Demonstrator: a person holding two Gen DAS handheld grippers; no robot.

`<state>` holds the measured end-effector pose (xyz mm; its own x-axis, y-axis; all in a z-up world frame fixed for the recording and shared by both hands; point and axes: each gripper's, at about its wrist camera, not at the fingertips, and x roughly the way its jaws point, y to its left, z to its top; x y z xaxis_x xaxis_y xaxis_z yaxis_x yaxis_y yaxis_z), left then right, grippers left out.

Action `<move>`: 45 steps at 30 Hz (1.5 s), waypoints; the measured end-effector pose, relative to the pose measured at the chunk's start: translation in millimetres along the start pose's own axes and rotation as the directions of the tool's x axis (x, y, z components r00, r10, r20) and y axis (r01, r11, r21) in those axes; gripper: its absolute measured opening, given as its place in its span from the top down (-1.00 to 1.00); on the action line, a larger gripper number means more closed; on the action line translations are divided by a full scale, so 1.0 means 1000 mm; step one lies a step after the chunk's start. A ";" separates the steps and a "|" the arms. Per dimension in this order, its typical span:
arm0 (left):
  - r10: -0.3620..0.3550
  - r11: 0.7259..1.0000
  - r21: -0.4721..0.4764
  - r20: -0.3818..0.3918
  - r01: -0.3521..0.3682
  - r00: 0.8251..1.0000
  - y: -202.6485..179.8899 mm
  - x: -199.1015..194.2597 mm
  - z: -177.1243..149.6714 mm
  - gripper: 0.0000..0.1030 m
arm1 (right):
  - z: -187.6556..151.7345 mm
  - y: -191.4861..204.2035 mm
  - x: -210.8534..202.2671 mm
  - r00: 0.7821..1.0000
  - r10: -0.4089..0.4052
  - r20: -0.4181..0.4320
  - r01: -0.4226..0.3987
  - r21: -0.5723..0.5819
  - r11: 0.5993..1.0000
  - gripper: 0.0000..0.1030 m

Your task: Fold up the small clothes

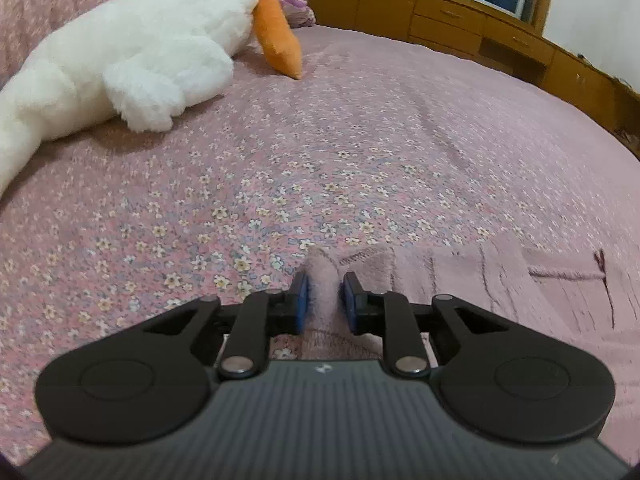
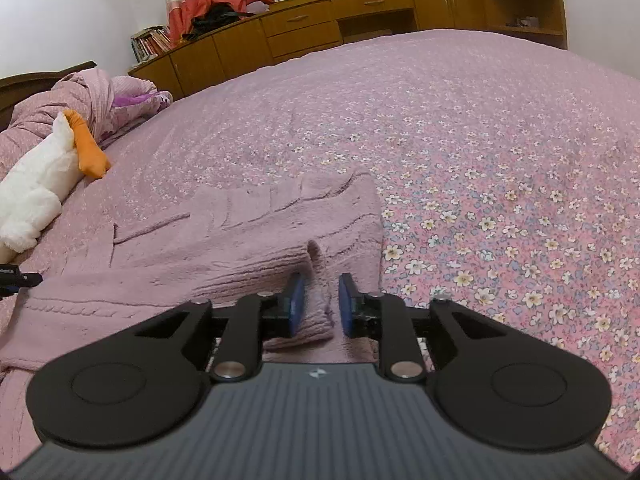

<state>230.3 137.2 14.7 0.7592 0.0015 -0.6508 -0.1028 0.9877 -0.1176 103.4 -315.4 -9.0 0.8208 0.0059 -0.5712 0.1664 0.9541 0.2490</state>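
A small pink knitted sweater [image 2: 248, 236] lies flat on the floral pink bedspread [image 2: 480, 160]. In the left wrist view the sweater [image 1: 500, 280] spreads to the right. My left gripper [image 1: 325, 300] is shut on a pinched-up corner of the sweater between its blue pads. My right gripper [image 2: 320, 304] is shut on a raised fold at the sweater's near right edge. The tip of the left gripper shows at the far left of the right wrist view [image 2: 16, 276].
A white plush duck [image 1: 120, 64] with an orange beak lies at the back left of the bed. A crumpled pink quilt [image 2: 80, 96] sits behind it. Wooden cabinets [image 2: 320, 28] line the far side of the bed under a window.
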 end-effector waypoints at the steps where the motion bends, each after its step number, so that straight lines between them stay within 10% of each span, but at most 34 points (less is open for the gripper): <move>1: -0.002 1.000 0.011 -0.002 0.002 1.000 -0.001 -0.003 0.000 0.59 | -0.001 0.001 -0.001 1.000 0.000 0.001 0.000 -0.003 1.000 0.44; 17: -0.089 0.982 0.156 -0.088 0.102 0.992 -0.022 -0.065 -0.025 -0.04 | -0.010 0.004 -0.022 1.000 0.014 0.009 -0.014 0.039 0.999 -0.34; 32: -0.068 0.978 0.189 -0.102 0.086 0.992 -0.032 -0.068 -0.057 -0.06 | -0.016 -0.001 -0.026 0.999 0.036 0.000 -0.036 0.071 0.997 -0.37; 34: -0.069 0.979 0.183 -0.103 0.087 0.992 -0.033 -0.067 -0.057 -0.06 | -0.016 0.000 -0.025 0.999 0.046 0.005 -0.046 0.070 0.996 -0.33; 38: -0.062 0.979 0.187 -0.100 0.080 0.993 -0.034 -0.067 -0.058 -0.07 | -0.015 0.004 -0.027 0.999 0.013 0.034 -0.014 0.037 0.999 0.60; 45: -0.061 0.978 0.195 -0.096 0.079 0.993 -0.034 -0.066 -0.059 -0.08 | -0.022 0.000 -0.035 0.998 -0.062 -0.017 0.062 0.004 0.998 0.56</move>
<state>145.6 93.9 17.1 0.6987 -0.0742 -0.7115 0.0849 0.9962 -0.0206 63.2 -308.7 -6.3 0.7993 -0.0480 -0.5990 0.2194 0.9513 0.2165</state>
